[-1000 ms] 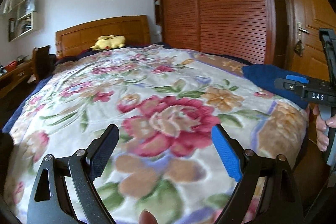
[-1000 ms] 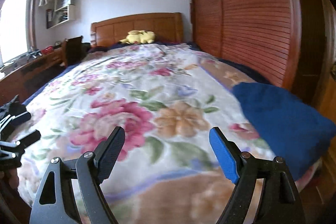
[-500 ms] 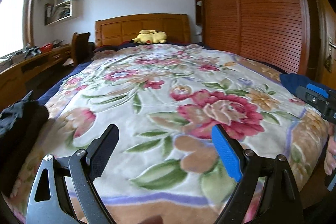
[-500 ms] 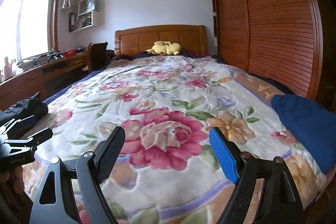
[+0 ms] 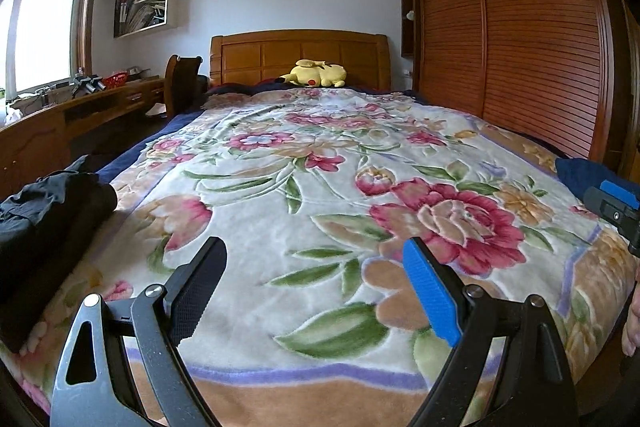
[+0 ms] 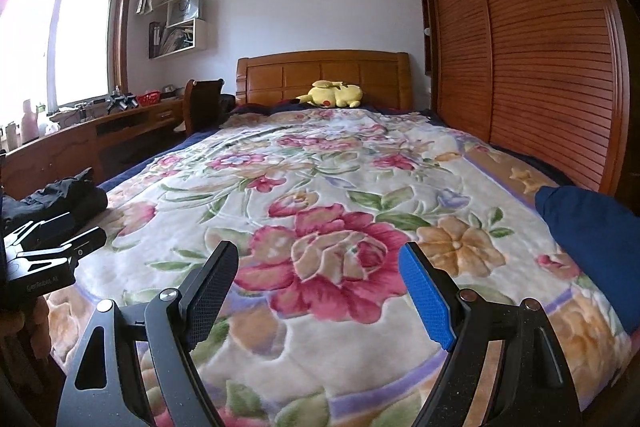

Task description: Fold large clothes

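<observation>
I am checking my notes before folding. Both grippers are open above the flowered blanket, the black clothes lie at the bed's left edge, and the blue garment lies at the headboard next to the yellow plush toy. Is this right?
Not quite. The blue garment lies at the bed's right edge near the foot, far from the yellow plush toy, as the right wrist view shows. The rest holds: left gripper and right gripper open, black clothes at the left edge.

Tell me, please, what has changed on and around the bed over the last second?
Both views swung left and tilted up: the black garment came into view at the bed's left edge, while the blue garment slid toward the right edge. Nothing was grasped or released. The left hand-held gripper and right hand-held gripper stayed open and empty over the floral blanket.
</observation>
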Available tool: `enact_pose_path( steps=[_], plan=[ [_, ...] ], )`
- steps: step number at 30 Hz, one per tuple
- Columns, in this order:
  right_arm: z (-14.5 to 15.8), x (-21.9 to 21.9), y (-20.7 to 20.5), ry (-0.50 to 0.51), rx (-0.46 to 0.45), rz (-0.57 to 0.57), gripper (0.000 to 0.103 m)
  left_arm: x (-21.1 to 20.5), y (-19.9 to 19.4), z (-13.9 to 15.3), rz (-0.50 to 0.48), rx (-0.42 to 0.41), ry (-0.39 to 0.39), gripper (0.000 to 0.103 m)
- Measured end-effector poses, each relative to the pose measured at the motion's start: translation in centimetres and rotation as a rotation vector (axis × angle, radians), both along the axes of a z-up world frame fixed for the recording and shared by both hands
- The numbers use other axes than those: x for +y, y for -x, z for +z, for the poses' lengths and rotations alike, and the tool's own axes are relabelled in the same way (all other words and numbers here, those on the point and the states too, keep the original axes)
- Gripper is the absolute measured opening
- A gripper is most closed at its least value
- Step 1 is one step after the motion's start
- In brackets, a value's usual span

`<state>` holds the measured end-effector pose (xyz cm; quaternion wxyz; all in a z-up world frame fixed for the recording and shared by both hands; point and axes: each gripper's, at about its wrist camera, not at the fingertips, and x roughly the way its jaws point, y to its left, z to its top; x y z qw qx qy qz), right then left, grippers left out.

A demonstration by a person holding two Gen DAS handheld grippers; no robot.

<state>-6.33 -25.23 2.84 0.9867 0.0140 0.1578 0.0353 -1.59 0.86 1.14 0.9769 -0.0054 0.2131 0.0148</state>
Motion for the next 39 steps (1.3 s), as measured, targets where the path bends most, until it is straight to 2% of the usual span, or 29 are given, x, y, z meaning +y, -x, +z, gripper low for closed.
enact_pose_path(
  steps=[39],
  plan=[
    [-0.34,0.65,-0.59,0.002,-0.018,0.012,0.084,-0.16,0.64,0.42,0.006,-0.016,-0.011,0.090]
  ],
)
